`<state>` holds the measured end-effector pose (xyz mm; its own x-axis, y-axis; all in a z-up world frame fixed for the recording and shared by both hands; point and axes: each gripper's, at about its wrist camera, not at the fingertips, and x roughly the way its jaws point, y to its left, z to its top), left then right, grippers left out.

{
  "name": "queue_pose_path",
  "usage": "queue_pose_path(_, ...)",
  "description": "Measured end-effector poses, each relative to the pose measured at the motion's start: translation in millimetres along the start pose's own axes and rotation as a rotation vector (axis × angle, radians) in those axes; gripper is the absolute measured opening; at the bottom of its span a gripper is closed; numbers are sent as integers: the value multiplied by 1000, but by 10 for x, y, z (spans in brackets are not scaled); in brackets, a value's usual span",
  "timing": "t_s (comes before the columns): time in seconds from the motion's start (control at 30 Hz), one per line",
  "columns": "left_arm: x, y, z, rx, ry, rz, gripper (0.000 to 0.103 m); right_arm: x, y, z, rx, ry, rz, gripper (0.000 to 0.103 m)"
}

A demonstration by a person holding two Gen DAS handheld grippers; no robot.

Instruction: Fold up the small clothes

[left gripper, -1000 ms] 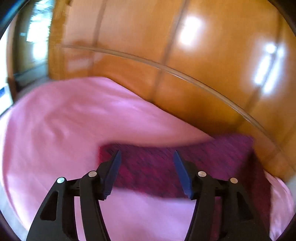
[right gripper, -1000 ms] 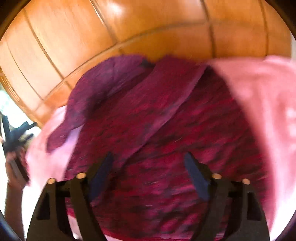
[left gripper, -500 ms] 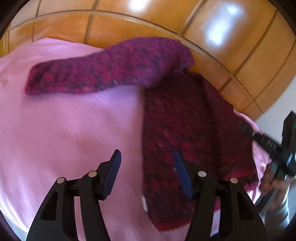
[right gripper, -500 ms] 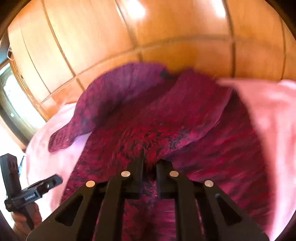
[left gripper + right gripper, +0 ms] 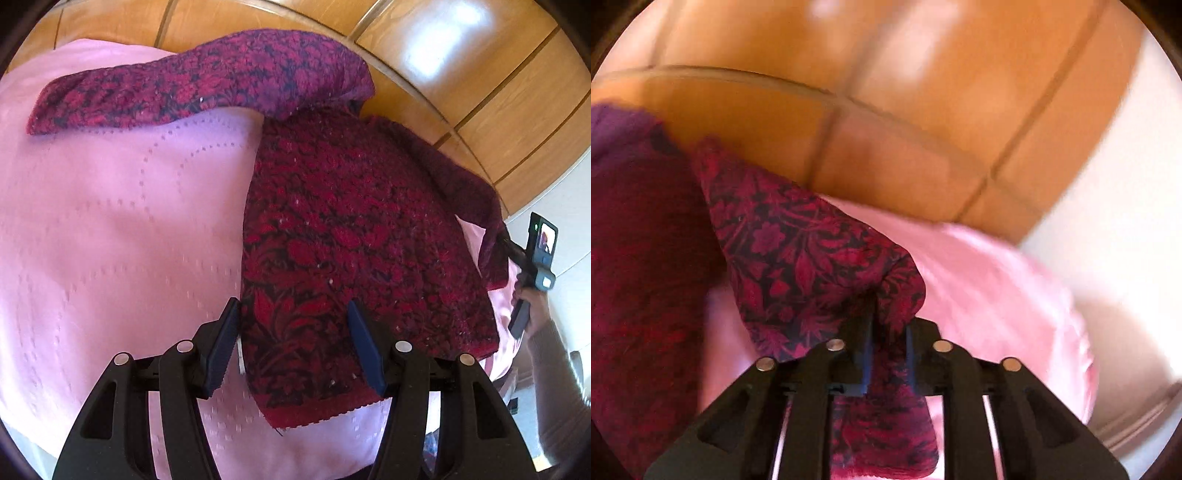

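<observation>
The red patterned sweater point(image 5: 354, 236) lies on the pink bedspread point(image 5: 110, 229). My right gripper point(image 5: 888, 354) pinches its right sleeve point(image 5: 812, 266), lifted off the bedspread; my left gripper point(image 5: 291, 343) hangs wide over the hem. Next, I judge, that sleeve needs carrying across the sweater's body.

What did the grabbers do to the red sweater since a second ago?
The right gripper was open above the sweater; it closed on a sleeve and has lifted it off to the right side. The left gripper swung over from the far sleeve to the bottom hem. It stayed open, holding nothing, and the sweater's body stayed flat on the pink bedspread.
</observation>
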<state>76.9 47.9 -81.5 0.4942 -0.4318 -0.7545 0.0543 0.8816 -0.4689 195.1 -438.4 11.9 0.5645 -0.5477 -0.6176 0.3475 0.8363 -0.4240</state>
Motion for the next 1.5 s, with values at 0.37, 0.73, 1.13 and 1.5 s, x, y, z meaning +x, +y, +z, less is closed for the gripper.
queue_pose_path(0.37, 111, 31, 15, -27, 16, -25, 48, -840, -777, -491, 411, -19, 339, 74)
queue_pose_path(0.73, -11, -115, 59, 83, -16, 7, 14, -1123, 522, -1168, 160, 300, 673, 18)
queue_pose_path(1.13, -594, -126, -374, 92, -3, -64, 12, -1811, 99, -1367, -40, 214, 683, 14)
queue_pose_path(1.5, -736, 549, -40, -178, -156, 5, 54, -1803, 219, -1138, -1, 133, 610, 75)
